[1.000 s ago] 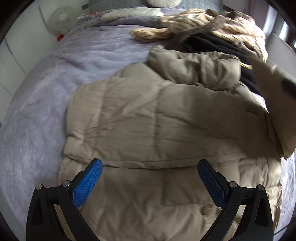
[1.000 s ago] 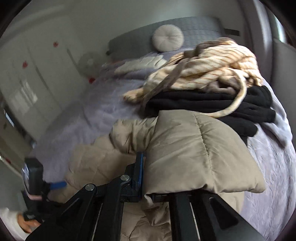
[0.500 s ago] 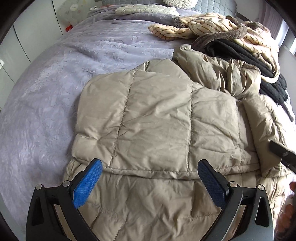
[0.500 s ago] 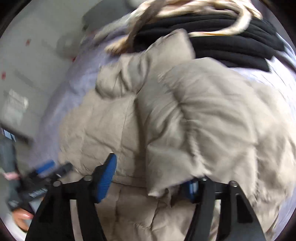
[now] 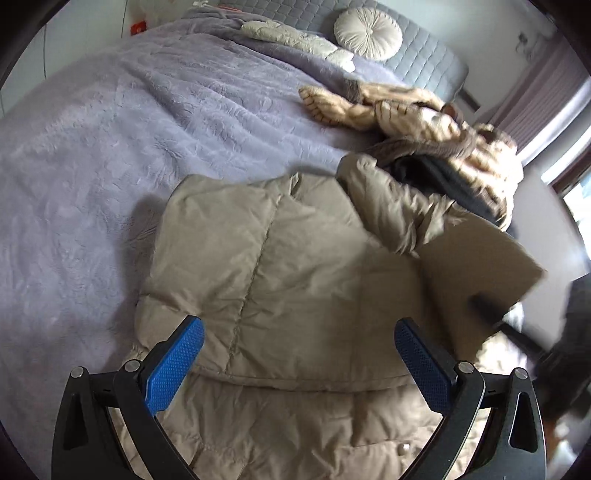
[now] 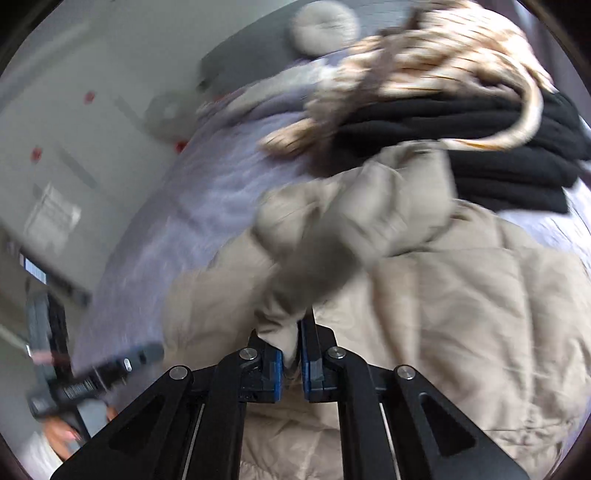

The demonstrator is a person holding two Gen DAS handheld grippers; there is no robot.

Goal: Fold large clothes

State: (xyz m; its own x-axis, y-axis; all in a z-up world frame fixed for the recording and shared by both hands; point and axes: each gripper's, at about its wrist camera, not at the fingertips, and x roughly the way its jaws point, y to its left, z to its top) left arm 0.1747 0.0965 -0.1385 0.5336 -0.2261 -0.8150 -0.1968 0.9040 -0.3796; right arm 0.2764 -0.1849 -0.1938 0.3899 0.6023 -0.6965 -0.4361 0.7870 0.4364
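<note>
The bed [image 5: 155, 122] fills most of what I see, under a lilac cover, with a grey quilted headboard [image 5: 417, 48] at its far end. My jacket [image 5: 280, 266], a beige padded one, lies spread on the near part of the bed, partly folded: one padded panel is laid flat across the body, and its lower edge makes a ridge just ahead of my left gripper [image 5: 299, 365].

Beyond the jacket sits a heap of other clothes: a black garment [image 6: 480, 147] with a cream striped one [image 5: 413, 114] on top, the black one touching the jacket's far edge. A round pale cushion [image 5: 367, 33] leans against the headboard, and a flat pale pillow [image 5: 291, 35] lies just beside it on the cover.

My left gripper hangs over the jacket's hem with its blue pads [image 5: 173, 365] spread wide and nothing between them; the cloth is below them, not pinched.

My right gripper [image 6: 291, 369] has its jaws nearly together, having just been closing, and a bunched fold of the jacket's sleeve [image 6: 325, 236] is squeezed between the blue pads. The sleeve rises from the jaws in a blurred lump, lifted clear of the jacket's body. In the right wrist view my left gripper shows at the lower left, blurred, with my hand [image 6: 62, 435] on its handle. In the left view the lifted sleeve shows as a flat beige flap at the right.
</note>
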